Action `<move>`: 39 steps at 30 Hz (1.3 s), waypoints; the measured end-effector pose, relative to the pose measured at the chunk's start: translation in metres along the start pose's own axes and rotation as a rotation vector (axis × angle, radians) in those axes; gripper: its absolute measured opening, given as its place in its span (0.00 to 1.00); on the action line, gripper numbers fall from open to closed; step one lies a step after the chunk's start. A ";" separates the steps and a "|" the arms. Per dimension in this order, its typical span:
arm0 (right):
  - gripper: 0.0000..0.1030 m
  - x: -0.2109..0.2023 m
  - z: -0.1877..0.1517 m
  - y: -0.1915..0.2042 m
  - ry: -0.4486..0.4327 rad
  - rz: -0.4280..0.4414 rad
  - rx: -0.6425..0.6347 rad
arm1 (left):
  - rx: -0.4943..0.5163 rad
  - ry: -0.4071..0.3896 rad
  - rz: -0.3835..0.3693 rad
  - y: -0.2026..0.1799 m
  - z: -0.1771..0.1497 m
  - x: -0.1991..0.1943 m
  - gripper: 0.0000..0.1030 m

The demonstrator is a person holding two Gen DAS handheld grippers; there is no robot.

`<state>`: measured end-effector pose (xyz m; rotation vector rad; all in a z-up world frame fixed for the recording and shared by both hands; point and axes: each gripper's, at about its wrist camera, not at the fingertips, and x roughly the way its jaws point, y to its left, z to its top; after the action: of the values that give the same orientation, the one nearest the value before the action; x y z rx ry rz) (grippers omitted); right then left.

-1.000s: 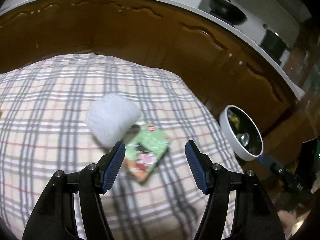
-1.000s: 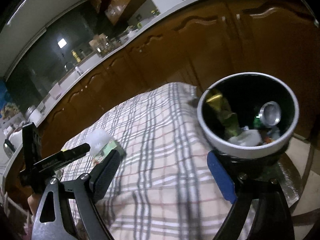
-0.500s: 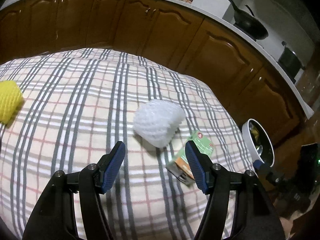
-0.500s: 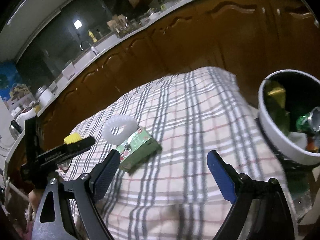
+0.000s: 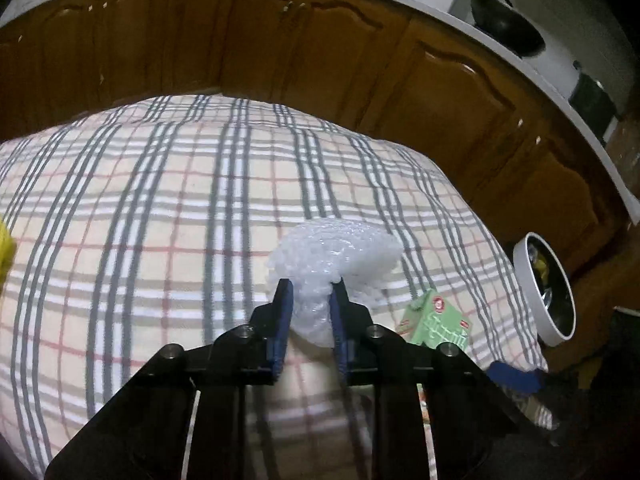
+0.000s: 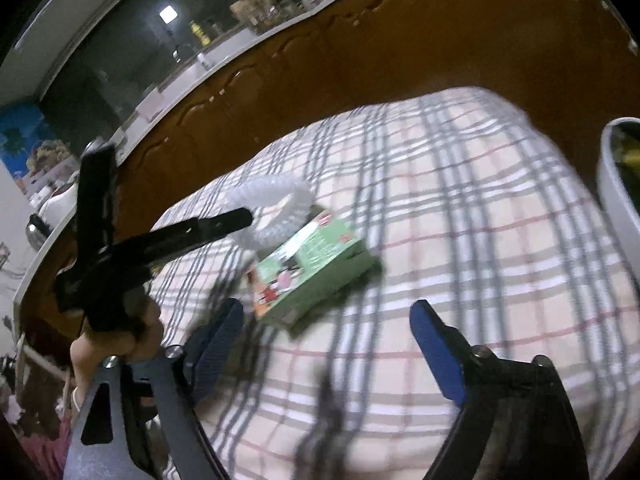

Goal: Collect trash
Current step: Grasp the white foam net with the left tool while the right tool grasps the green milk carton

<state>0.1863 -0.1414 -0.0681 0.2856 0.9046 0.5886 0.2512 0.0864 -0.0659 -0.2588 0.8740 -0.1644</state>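
Note:
My left gripper (image 5: 311, 290) is shut on a white foam fruit net (image 5: 340, 264) on the plaid-covered table (image 5: 160, 220). The net also shows in the right wrist view (image 6: 276, 204), pinched by the left gripper (image 6: 244, 216). A green drink carton (image 5: 438, 322) lies just right of the net; in the right wrist view the carton (image 6: 312, 268) lies ahead of my right gripper (image 6: 326, 328), which is open and empty above the cloth. A white trash bin (image 5: 544, 284) with trash inside stands off the table's right edge, and shows in the right wrist view (image 6: 616, 200).
A yellow foam net (image 5: 6, 248) sits at the table's far left edge. Brown cabinets (image 5: 280, 48) with a white counter run behind the table. A black wok (image 5: 504, 20) sits on the counter. The plaid cloth (image 6: 480, 220) shows in the right wrist view.
My left gripper moved in and shut on the white foam net. My right gripper swung left from the bin toward the green carton, still open.

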 end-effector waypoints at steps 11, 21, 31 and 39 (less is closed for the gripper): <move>0.42 0.034 0.044 -0.005 0.019 -0.055 0.003 | -0.085 -0.044 0.027 0.039 -0.023 -0.046 0.13; 0.73 0.057 0.028 0.028 0.069 -0.094 0.032 | -0.151 -0.076 0.039 0.059 -0.036 -0.072 0.13; 0.51 0.038 0.029 0.019 0.020 -0.160 -0.043 | -0.132 -0.072 0.023 0.052 -0.040 -0.076 0.13; 0.49 -0.024 0.020 -0.019 -0.055 -0.168 0.008 | -0.058 -0.036 -0.041 0.009 -0.042 -0.059 0.13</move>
<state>0.1981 -0.1703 -0.0495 0.2296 0.8688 0.4201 0.1816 0.1026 -0.0511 -0.3330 0.8391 -0.1724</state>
